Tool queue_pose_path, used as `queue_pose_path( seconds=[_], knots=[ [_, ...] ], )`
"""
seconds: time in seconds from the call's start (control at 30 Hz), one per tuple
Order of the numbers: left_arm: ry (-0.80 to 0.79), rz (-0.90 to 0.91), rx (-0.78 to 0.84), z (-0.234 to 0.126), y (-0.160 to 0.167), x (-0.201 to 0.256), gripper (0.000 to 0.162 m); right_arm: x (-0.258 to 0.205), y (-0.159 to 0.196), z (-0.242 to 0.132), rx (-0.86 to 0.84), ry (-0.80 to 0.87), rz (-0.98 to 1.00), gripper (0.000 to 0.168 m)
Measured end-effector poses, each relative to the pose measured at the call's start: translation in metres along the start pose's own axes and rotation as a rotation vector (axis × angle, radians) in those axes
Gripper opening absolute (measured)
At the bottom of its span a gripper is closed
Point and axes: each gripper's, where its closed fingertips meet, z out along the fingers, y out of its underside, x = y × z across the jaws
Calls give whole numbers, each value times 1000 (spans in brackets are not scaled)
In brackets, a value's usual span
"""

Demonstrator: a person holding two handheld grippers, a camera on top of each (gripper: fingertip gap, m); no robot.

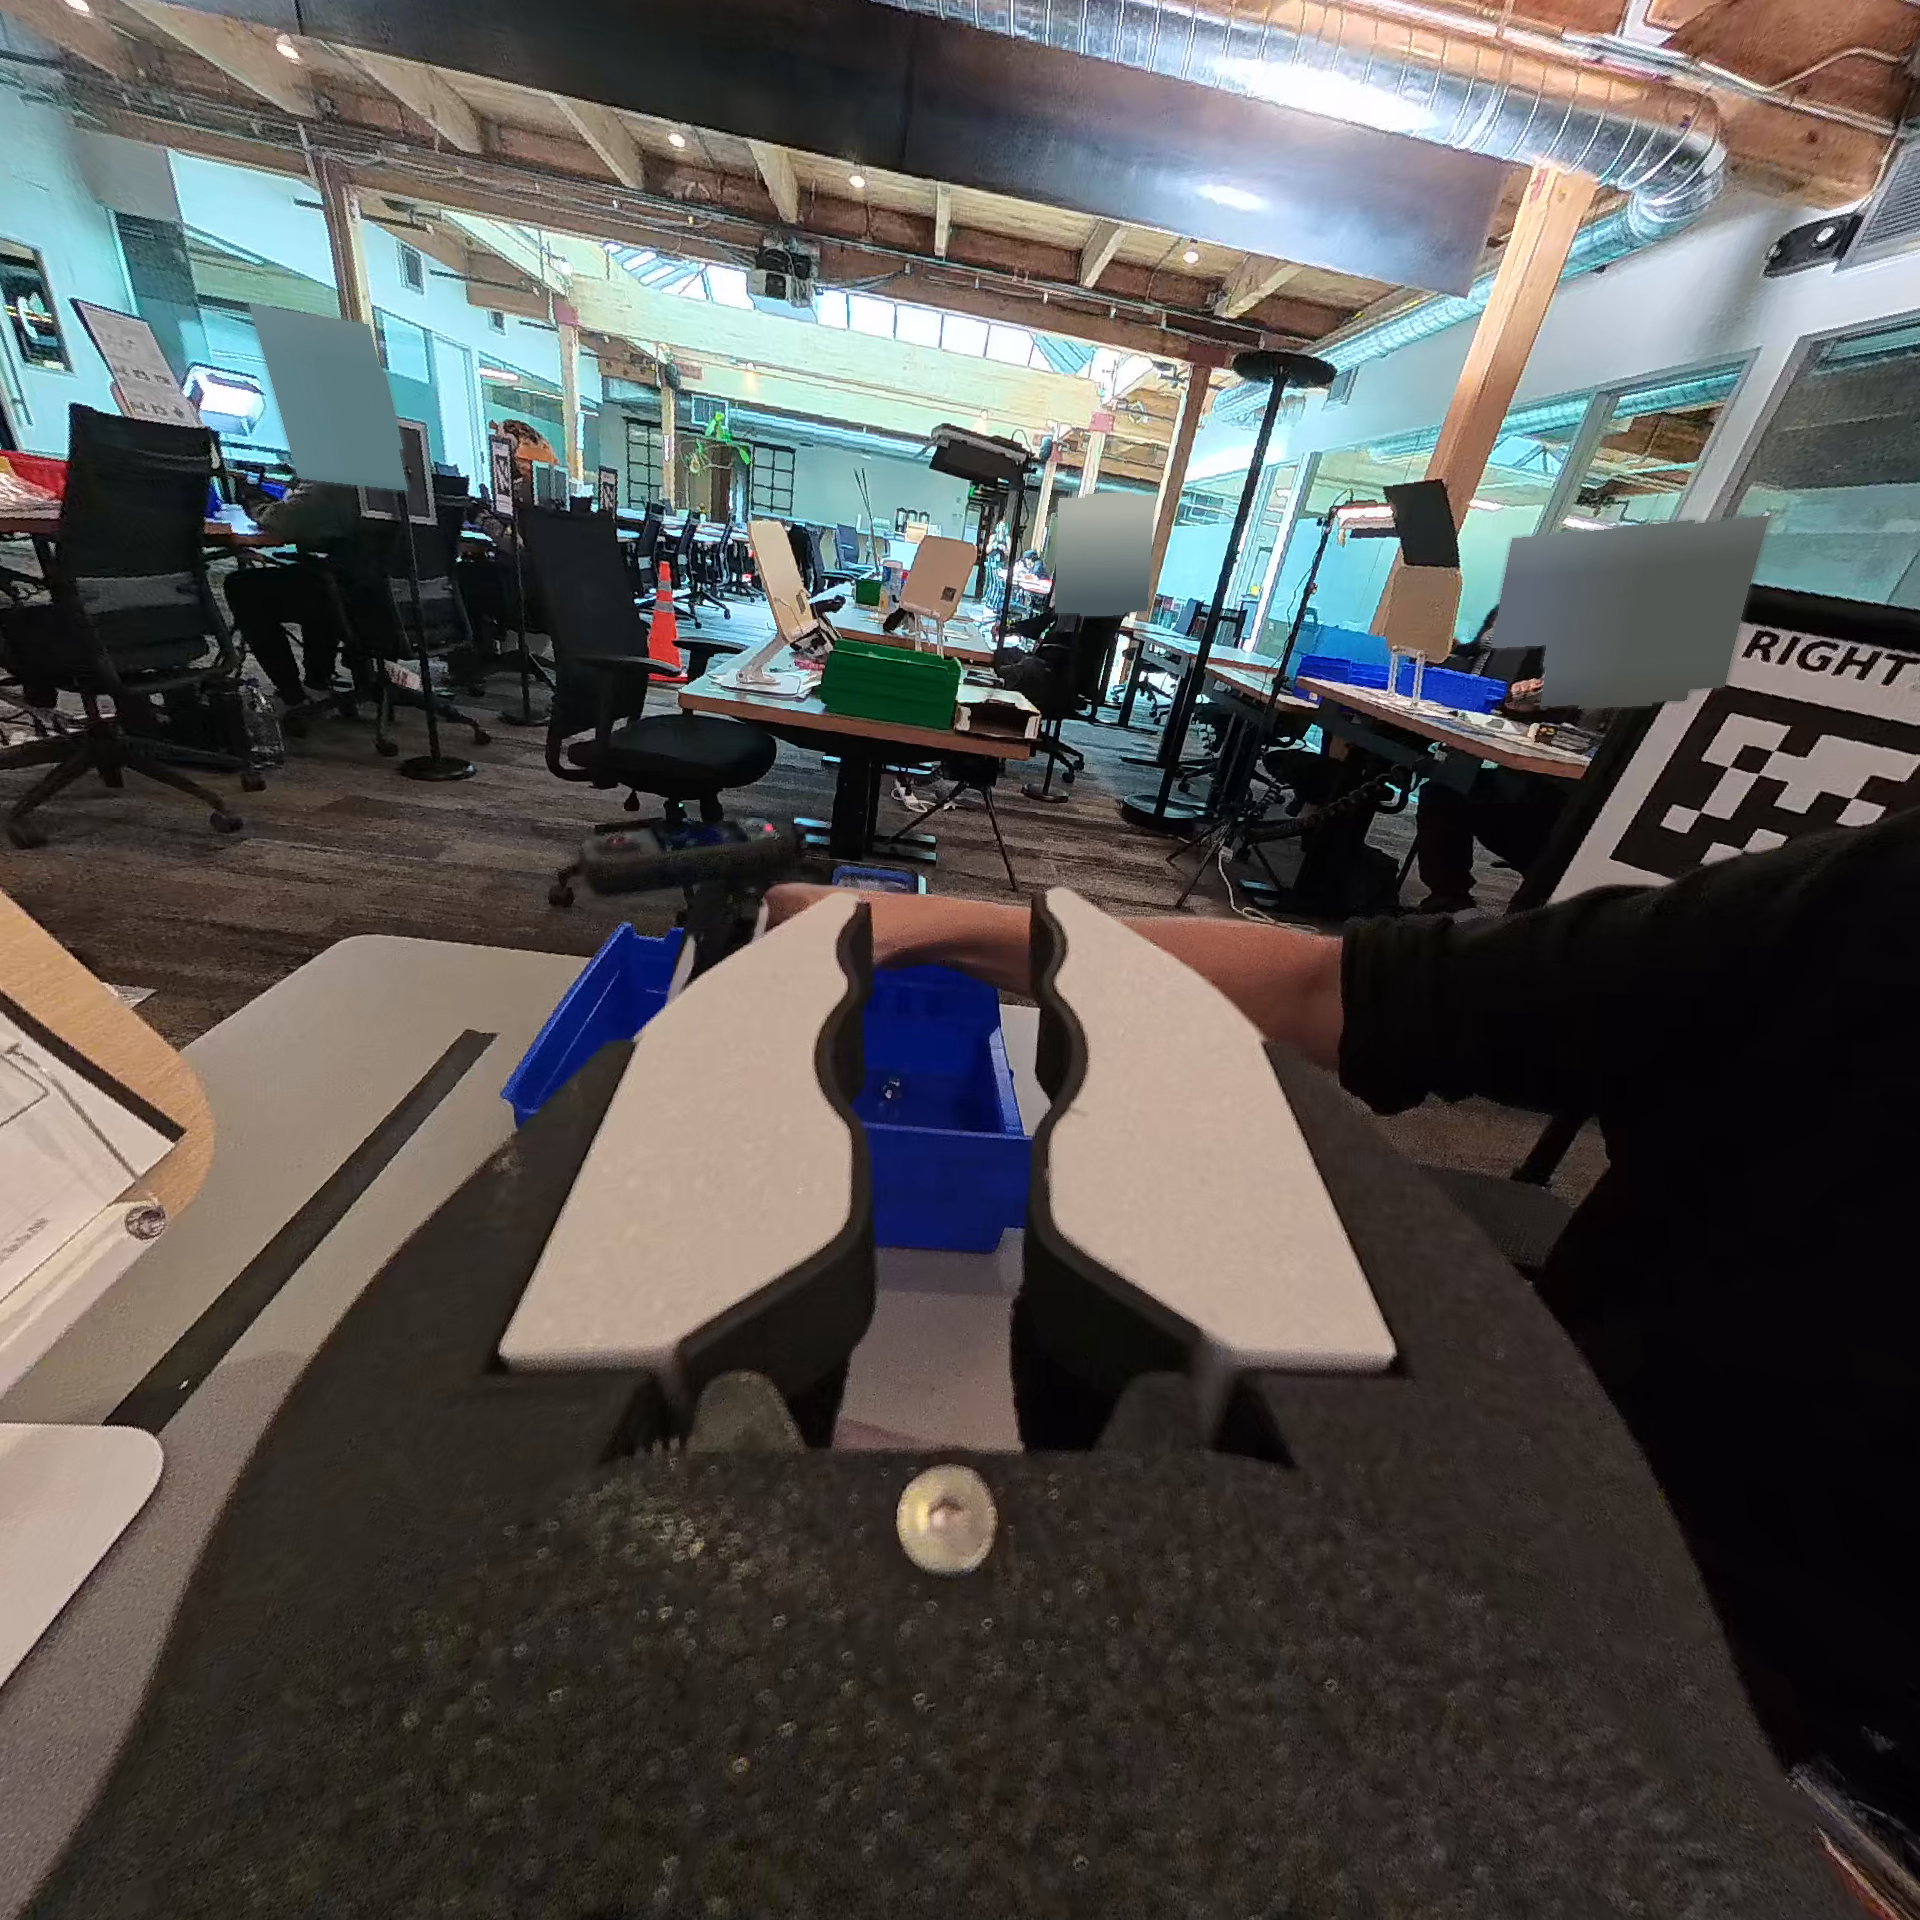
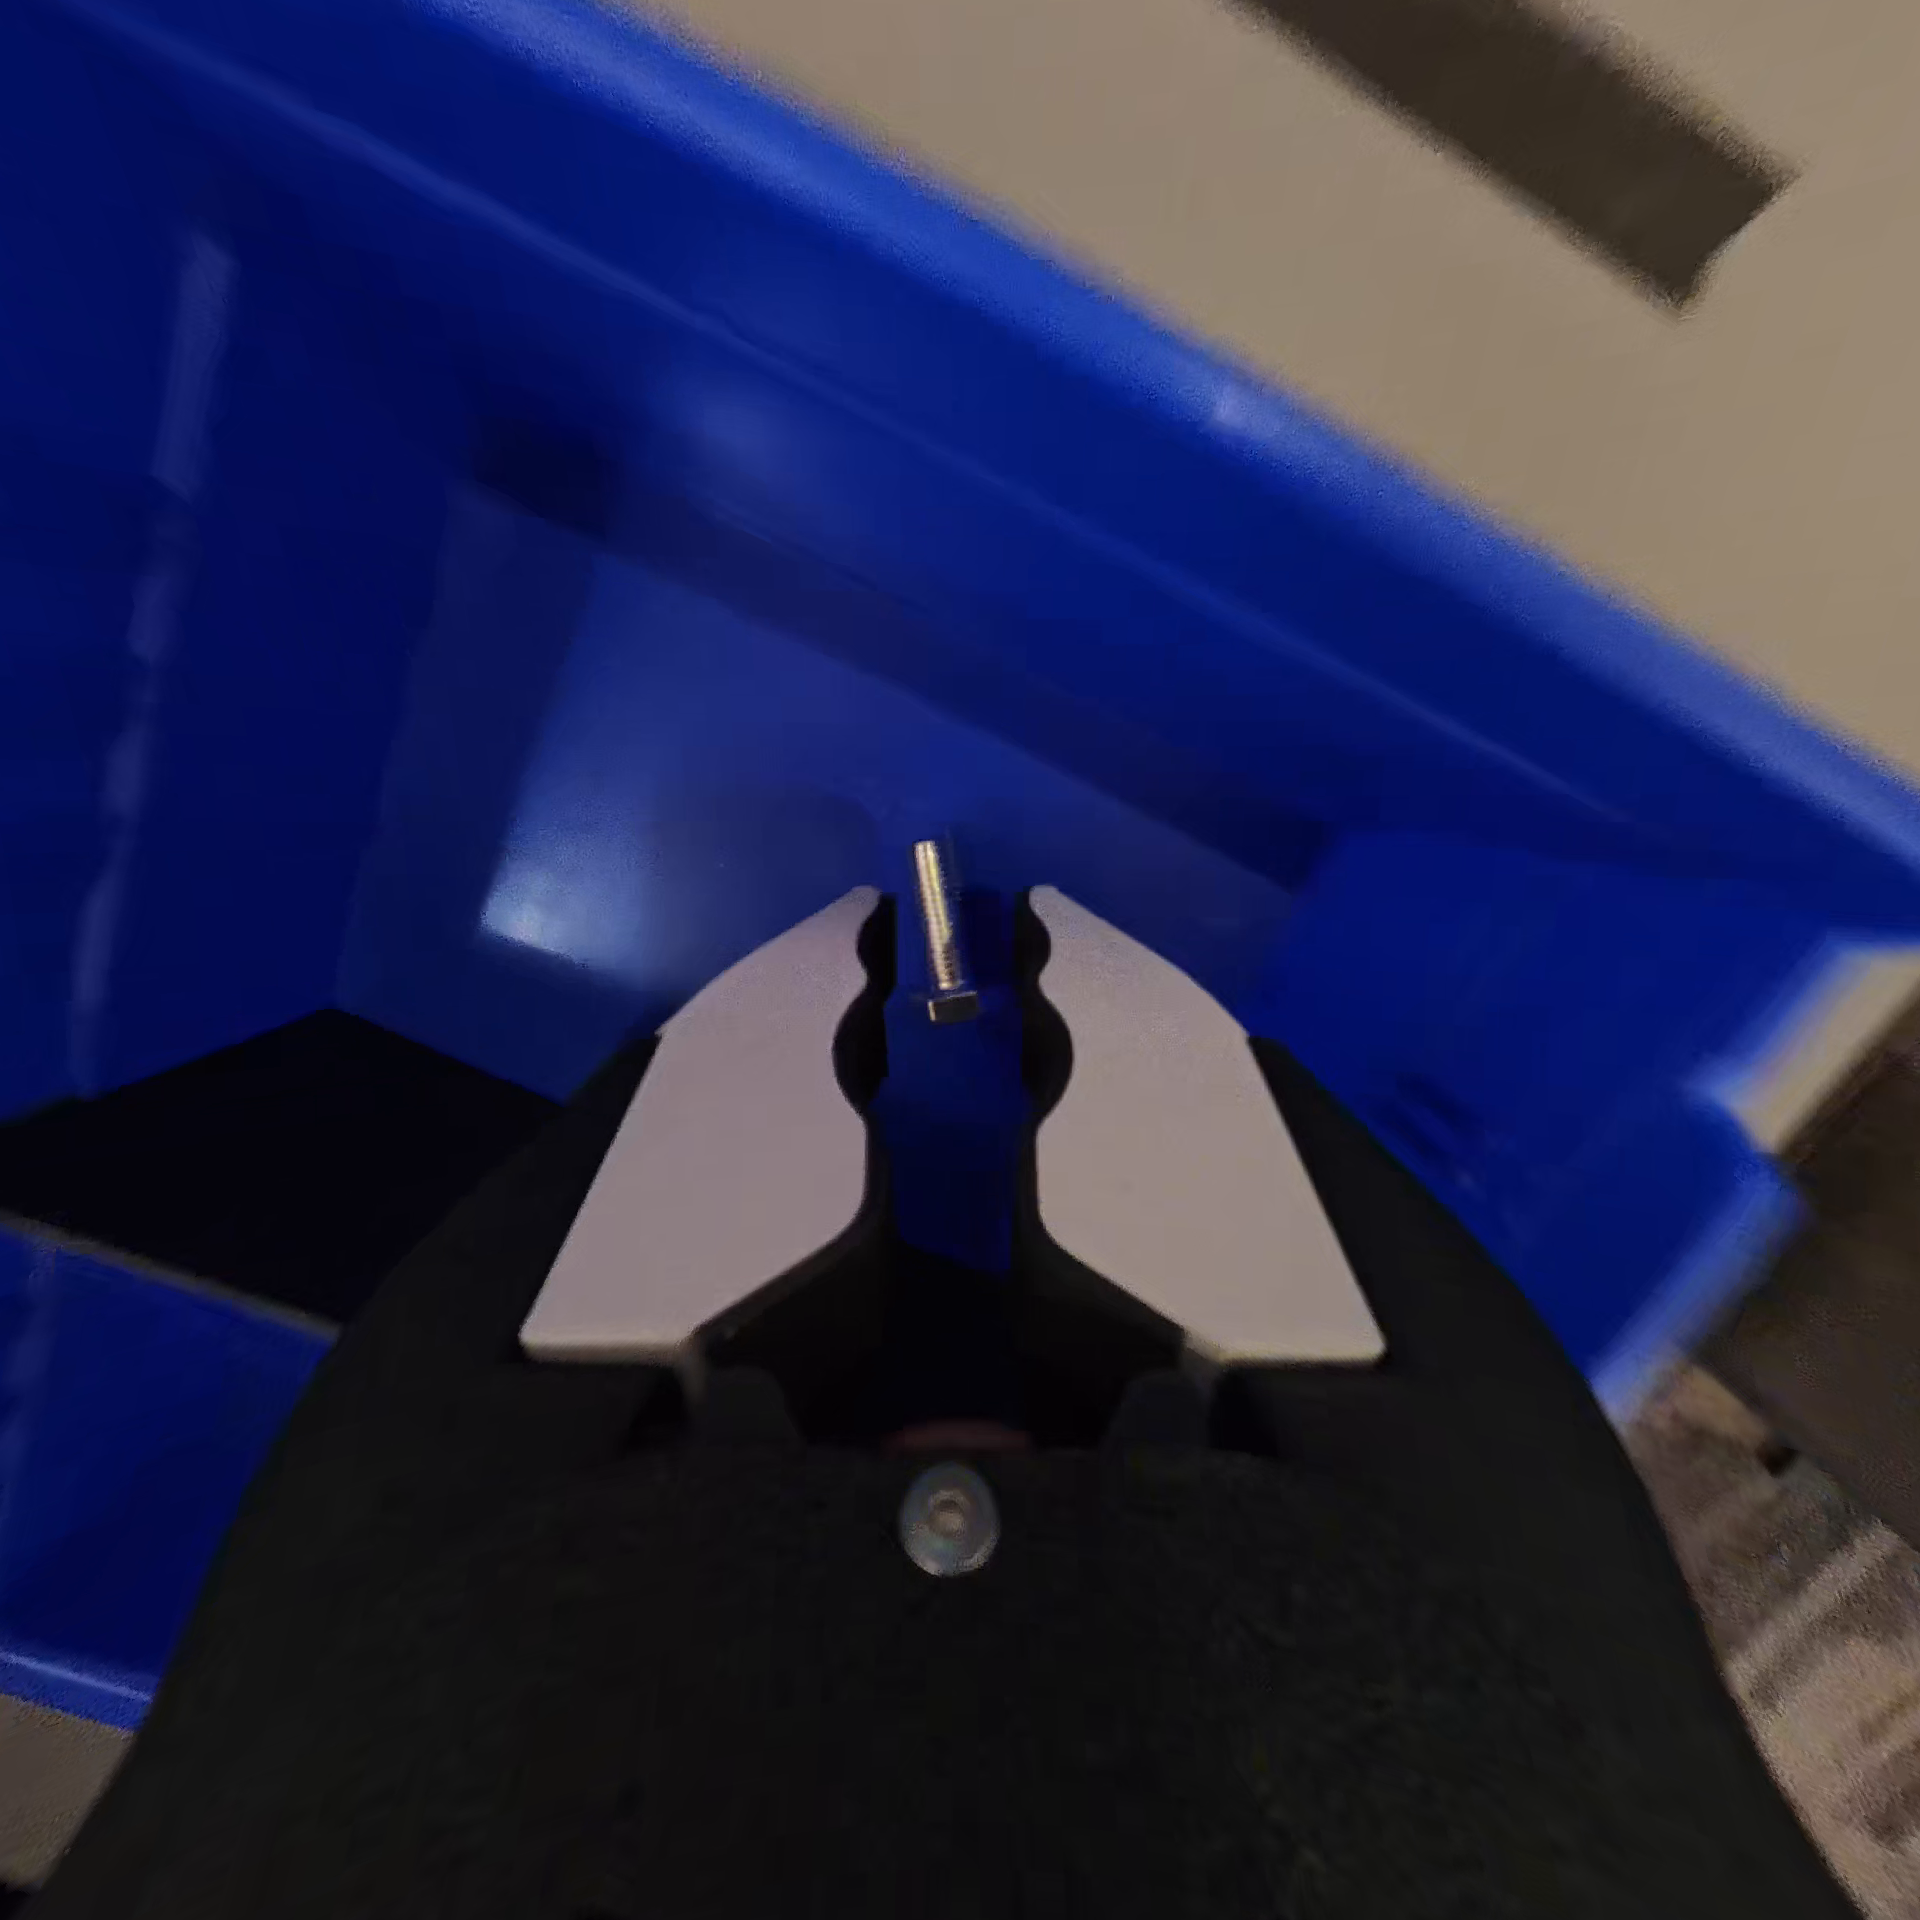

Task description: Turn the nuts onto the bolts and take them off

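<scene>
I see the pale bench (image 1: pixel 343 1049) spreading from 9 o'clock to the centre of my left wrist view, with a dark strip (image 1: pixel 312 1216) running across it. On it sits the blue bin (image 1: pixel 940 1174), framed between the fingers of my left claw (image 1: pixel 948 914), which is released with a wide gap and nothing in it. A forearm in a dark sleeve (image 1: pixel 1558 997) crosses from 3 o'clock toward 12 o'clock, just past the left claw's tips.

In my right wrist view the bin (image 2: pixel 727 644) fills most of the frame, its rim sweeping from 10 o'clock down to 4 o'clock. My right claw (image 2: pixel 954 899) reaches down into it, released, fingers apart. The bolt (image 2: pixel 940 930) lies on the bin floor between the tips, head toward 6 o'clock, shank toward 12, touching neither finger that I can tell.
</scene>
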Motion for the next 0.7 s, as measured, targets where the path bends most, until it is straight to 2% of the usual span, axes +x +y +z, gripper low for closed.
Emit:
queue_pose_path(
  seconds=[0.03,0.1,0.17,0.23,0.3,0.33,0.4,0.5,0.6,0.7],
  knots=[
    [1,-1,3,-1,-1,0,27,1,-11,-19,84,26,12,22],
    [-5,2,4,-2,-2,0,28,-17,-43,-77,360,15,9,24],
    [-15,9,1,-3,-2,-1,28,-56,-72,-152,718,-62,-6,30],
    [-26,12,-7,-3,-1,-3,28,-113,-84,-222,1056,-222,-37,30],
    [-49,19,-21,-3,1,-5,28,-178,-76,-258,1256,-429,-93,32],
    [-64,22,-37,-3,2,-6,28,-210,-67,-262,1308,-535,-118,37],
    [-99,39,-76,-4,6,-6,28,-269,-47,-245,1320,-688,-169,39],
    [-224,80,-179,-19,17,-6,28,-337,-8,-188,1169,-773,-301,41],
    [-379,76,-325,-56,36,-7,28,-356,31,-144,1069,-710,-389,41],
    [-554,55,-497,-107,59,-14,29,-354,48,-127,1076,-642,-409,40]
  ],
)
